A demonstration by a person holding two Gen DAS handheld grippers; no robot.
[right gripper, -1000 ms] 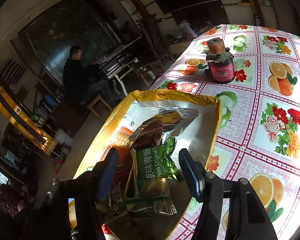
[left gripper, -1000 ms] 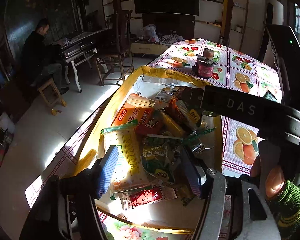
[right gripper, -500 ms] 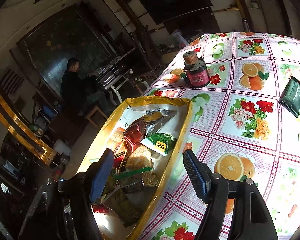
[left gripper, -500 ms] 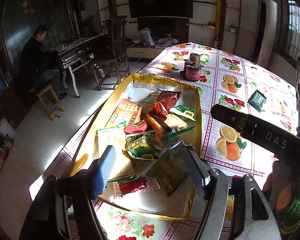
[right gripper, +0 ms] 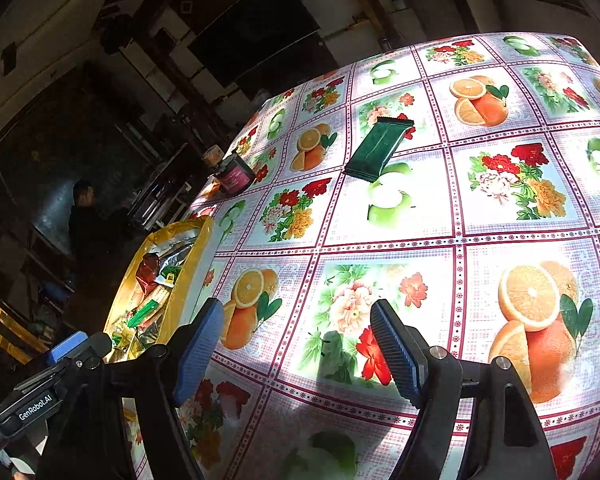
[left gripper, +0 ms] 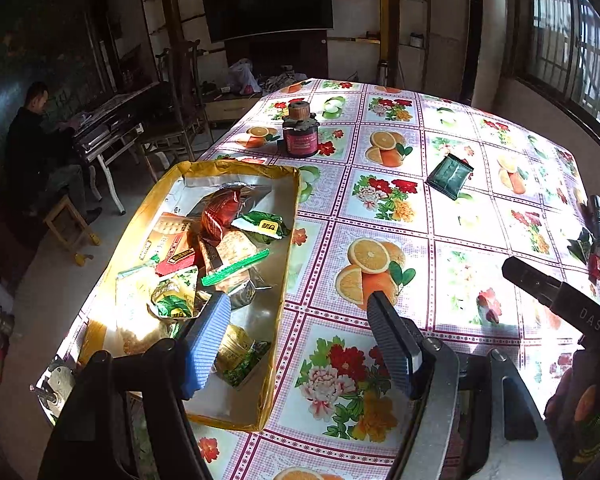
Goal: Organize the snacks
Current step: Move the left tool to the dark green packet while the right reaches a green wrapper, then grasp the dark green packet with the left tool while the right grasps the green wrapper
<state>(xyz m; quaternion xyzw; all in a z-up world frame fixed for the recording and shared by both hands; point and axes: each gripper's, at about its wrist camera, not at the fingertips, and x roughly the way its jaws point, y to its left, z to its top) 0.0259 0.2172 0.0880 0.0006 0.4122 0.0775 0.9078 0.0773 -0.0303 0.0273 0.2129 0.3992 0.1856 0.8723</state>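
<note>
A yellow cardboard box (left gripper: 290, 236) at the table's left edge holds several snack packets, among them a red one (left gripper: 220, 216) and a green pea packet (left gripper: 260, 226). One dark green snack packet (left gripper: 450, 176) (right gripper: 378, 148) lies alone on the fruit-and-flower tablecloth. My left gripper (left gripper: 298, 304) is open and empty, straddling the box's right wall. My right gripper (right gripper: 296, 312) hangs over bare tablecloth to the right of the box (right gripper: 188, 280); its jaws are opening and nothing is between them. The lone packet lies well beyond it.
A dark red jar (left gripper: 300, 136) (right gripper: 234, 174) stands at the far side of the table. A black flashlight (left gripper: 598, 220) lies near the right edge. A person (left gripper: 40, 140) sits at a small table across the room, with chairs (left gripper: 180, 120) close by.
The right gripper let go of a green pea packet into the box, opened wider and swung right over the tablecloth. The left gripper drew back from the snacks and shifted right.
</note>
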